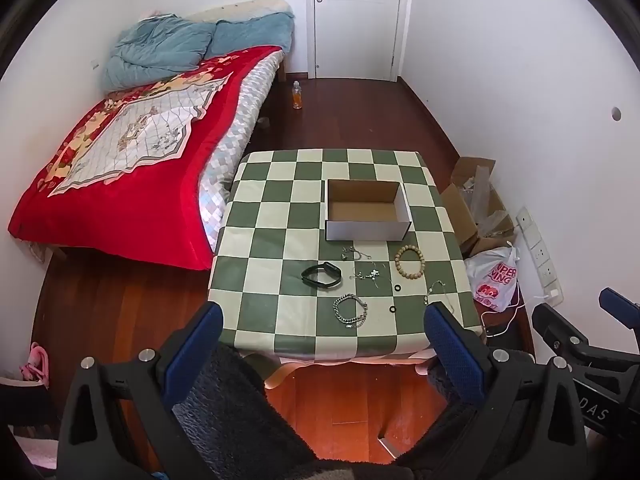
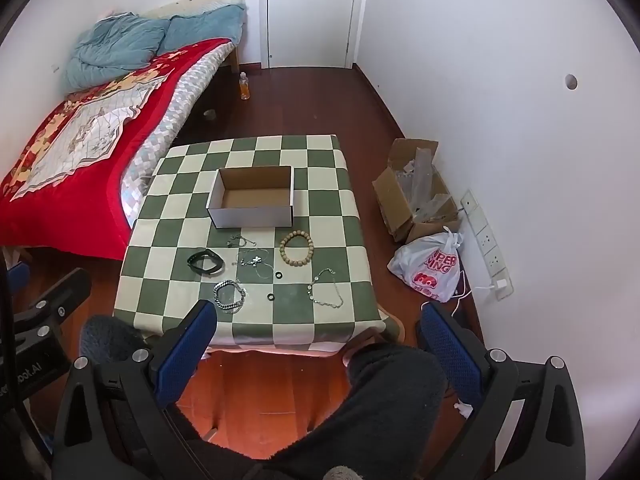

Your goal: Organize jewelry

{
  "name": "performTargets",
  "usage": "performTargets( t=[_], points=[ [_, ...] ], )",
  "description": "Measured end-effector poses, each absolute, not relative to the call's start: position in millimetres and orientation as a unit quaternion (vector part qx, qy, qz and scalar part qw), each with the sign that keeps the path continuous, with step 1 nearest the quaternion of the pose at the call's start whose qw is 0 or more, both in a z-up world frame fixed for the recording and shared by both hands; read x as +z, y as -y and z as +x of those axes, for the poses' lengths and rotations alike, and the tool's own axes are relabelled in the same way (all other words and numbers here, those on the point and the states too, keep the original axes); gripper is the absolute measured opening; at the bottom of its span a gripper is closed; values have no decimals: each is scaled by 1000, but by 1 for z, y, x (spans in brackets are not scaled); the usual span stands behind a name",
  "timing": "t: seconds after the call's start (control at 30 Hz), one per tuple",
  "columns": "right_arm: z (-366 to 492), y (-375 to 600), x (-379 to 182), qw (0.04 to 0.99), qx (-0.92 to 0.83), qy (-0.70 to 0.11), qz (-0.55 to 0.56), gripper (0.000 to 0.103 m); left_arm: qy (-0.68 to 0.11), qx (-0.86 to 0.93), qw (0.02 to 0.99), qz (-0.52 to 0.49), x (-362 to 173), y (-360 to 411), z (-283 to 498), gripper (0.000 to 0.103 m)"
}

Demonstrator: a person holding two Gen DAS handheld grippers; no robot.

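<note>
An empty cardboard box (image 1: 366,210) (image 2: 252,202) sits mid-table on the green checked cloth (image 1: 260,216) (image 2: 328,320). In front of it lie a black band (image 1: 321,275) (image 2: 205,263), a wooden bead bracelet (image 1: 409,261) (image 2: 296,248), a thick silver chain bracelet (image 1: 350,310) (image 2: 229,296), a thin chain necklace (image 2: 326,289) (image 1: 434,292), a flower pendant (image 1: 370,274) (image 2: 253,261), a small chain piece (image 1: 354,254) (image 2: 240,241) and two black rings (image 1: 398,288) (image 2: 279,275). My left gripper (image 1: 324,344) and right gripper (image 2: 318,340) hover open, high above the table's near edge, holding nothing.
A bed with a red quilt (image 1: 132,160) (image 2: 76,132) stands left of the table. An open carton (image 2: 416,188) (image 1: 478,204), a plastic bag (image 2: 434,268) (image 1: 494,276) and a power strip (image 2: 486,240) lie on the floor at right. A bottle (image 1: 297,95) stands near the door (image 1: 358,16).
</note>
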State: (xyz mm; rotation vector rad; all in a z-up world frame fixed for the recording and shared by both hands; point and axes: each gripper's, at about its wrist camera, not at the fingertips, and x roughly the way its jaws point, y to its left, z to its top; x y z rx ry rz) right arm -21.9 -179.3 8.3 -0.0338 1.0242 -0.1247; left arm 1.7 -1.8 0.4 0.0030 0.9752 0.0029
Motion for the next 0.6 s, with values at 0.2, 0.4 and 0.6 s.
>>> performTargets(
  t=[0.2,0.4,0.6],
  points=[
    [-22,180,8,869,-60,-491,-17,103,-462,1,887,-5,8,0,1,103],
    [-24,179,11,871,-61,-488,-14,103,-457,2,890,-8,10,-3,-3,103],
    [-26,176,14,872,-63,-485,-9,103,-456,1,890,-7,12,-3,-4,103]
  ],
)
